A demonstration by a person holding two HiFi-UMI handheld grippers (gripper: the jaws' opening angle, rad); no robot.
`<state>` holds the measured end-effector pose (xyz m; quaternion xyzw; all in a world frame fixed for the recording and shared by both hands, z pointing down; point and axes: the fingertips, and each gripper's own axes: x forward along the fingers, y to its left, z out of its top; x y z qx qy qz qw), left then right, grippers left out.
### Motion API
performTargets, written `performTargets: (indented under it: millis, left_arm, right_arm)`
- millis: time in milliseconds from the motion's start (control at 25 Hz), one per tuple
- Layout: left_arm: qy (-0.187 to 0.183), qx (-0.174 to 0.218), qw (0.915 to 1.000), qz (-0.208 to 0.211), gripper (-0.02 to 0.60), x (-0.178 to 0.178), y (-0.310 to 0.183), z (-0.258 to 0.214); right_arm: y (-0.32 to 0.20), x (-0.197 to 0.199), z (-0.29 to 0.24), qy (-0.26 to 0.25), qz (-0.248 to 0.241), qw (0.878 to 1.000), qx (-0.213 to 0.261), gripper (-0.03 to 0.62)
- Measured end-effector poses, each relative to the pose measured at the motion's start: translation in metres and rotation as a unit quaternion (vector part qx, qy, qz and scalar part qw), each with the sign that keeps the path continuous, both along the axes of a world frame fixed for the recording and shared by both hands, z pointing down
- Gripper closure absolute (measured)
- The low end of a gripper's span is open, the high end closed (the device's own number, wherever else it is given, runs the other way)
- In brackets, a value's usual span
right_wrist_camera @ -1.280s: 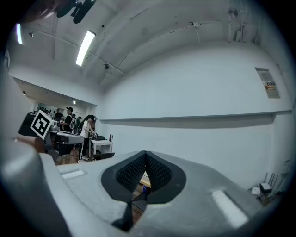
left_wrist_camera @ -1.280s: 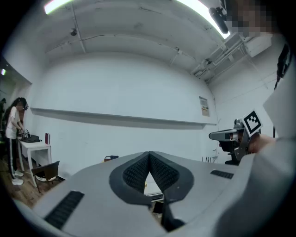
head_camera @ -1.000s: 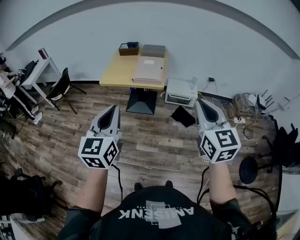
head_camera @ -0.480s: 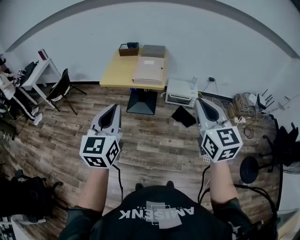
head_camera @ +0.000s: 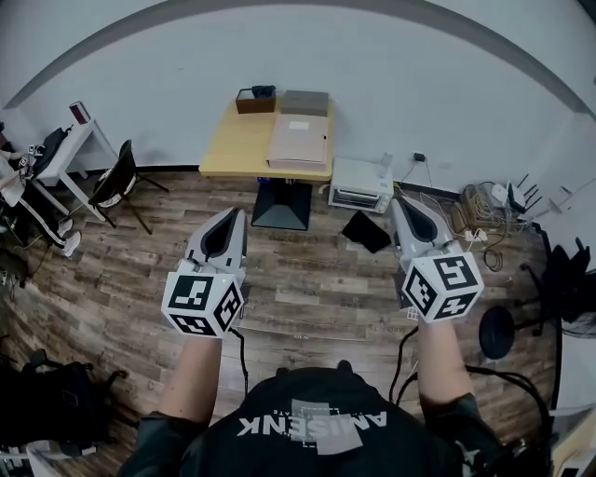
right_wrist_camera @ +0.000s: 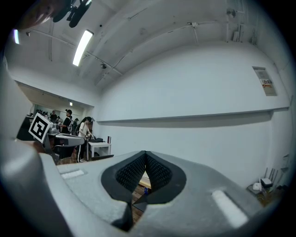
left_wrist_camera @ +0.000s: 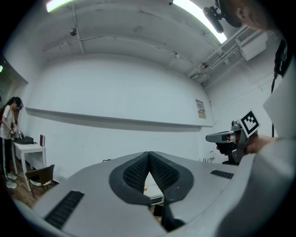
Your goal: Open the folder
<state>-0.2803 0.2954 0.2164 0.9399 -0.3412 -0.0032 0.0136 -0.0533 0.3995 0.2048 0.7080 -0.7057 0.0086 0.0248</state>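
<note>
Both closed and empty, our left gripper (head_camera: 233, 216) and right gripper (head_camera: 403, 203) face the folder (head_camera: 298, 140) — top centre, perhaps nearer left.

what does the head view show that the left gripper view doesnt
Head view only: the beige cardboard folder lying flat on the light wooden table, with the small brown box behind it. The left gripper view gives at most a pale sliver there, behind its jaws. Left gripper view only: the ceiling strip light and a small wall notice. Both: the left gripper, jaws together and empty, the right gripper, and the white wall.
</note>
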Motion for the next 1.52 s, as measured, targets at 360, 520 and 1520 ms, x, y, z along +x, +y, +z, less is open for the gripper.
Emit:
performTargets:
  millis: [360, 520, 1520]
  left_arm:
    - [-0.002, -0.01, 0.9998, 0.018, 0.58, -0.018, -0.031, 0.022]
    - [-0.014, -0.006, 0.9999, 0.008, 0.581, -0.013, -0.051, 0.029]
    - [-0.04, 0.02, 0.9956, -0.083, 0.581, 0.156, -0.231, 0.013]
  right_arm:
    - [-0.025, -0.027, 0.019, 0.002, 0.013, 1.0, -0.016, 0.589]
    - [-0.049, -0.02, 0.021, 0.008, 0.005, 1.0, -0.018, 0.589]
    - [-0.26, 0.177, 0.026, -0.004, -0.082, 0.997, -0.006, 0.589]
